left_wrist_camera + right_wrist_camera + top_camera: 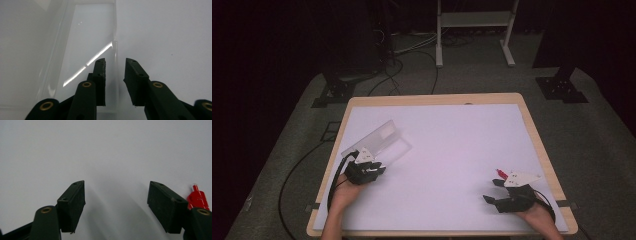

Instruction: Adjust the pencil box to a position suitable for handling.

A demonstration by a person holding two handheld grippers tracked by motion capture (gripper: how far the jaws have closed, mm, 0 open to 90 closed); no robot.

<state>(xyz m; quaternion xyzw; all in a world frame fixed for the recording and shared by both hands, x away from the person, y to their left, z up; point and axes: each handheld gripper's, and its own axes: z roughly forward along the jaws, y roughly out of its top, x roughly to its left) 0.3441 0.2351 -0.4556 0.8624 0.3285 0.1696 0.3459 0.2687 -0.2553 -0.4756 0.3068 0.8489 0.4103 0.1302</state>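
A clear plastic box (379,140) lies on the left part of the white sheet. In the left gripper view the clear box (87,37) runs away from the jaws, and its thin right-hand wall stands between them. My left gripper (374,165) (115,61) straddles that wall at the box's near end, with a gap showing on both sides of it. At the right, near the front edge, my right gripper (492,191) (116,183) rests open with nothing between its pads. A small red object (501,173) (197,197) with a pale tip lies just beside its right jaw.
The white sheet (452,150) covers a wooden table (437,99). On the floor beyond the table are cables (397,70), dark stand feet (562,87) and a white frame (474,30).
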